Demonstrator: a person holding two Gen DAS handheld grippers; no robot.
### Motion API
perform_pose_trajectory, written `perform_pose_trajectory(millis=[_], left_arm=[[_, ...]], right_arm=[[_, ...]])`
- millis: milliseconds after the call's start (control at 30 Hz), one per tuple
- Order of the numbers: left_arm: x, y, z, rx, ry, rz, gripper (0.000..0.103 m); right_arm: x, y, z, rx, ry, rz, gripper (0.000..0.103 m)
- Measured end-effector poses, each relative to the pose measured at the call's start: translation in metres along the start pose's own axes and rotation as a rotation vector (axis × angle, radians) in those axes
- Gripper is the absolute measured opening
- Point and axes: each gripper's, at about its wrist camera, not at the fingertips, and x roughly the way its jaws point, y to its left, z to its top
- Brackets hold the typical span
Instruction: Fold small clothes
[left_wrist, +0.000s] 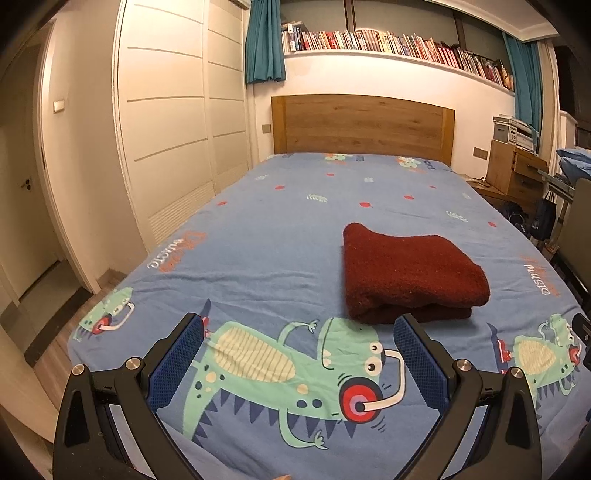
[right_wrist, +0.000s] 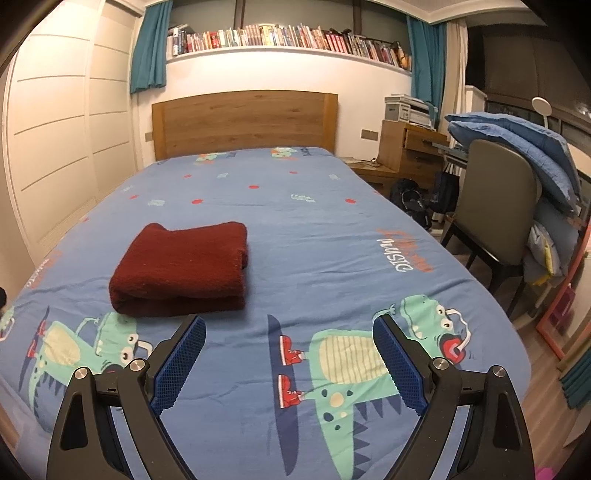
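Observation:
A dark red garment (left_wrist: 410, 273) lies folded into a thick rectangle on the blue dinosaur-print bed sheet (left_wrist: 280, 236). It also shows in the right wrist view (right_wrist: 183, 267), left of centre. My left gripper (left_wrist: 298, 325) is open and empty, held above the sheet just short of the garment's near edge; its right finger (left_wrist: 419, 354) is close to the fold. My right gripper (right_wrist: 289, 326) is open and empty, to the right of the garment and nearer than it.
The bed (right_wrist: 332, 229) has a wooden headboard (right_wrist: 243, 122) at the far end. White wardrobe doors (left_wrist: 173, 122) stand on the left. A chair (right_wrist: 495, 206) piled with blue bedding (right_wrist: 524, 147), a wooden desk (right_wrist: 410, 151) and bags stand on the right.

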Motion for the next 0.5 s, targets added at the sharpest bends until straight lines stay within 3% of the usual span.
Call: perform_pose_trajectory(millis=[500], left_arm=[[-0.0039, -0.0078, 0.0063, 0.04, -0.04, 0.003, 0.102]], right_arm=[[0.0032, -0.0091, -0.0063, 0.004, 0.007, -0.03, 0.093]])
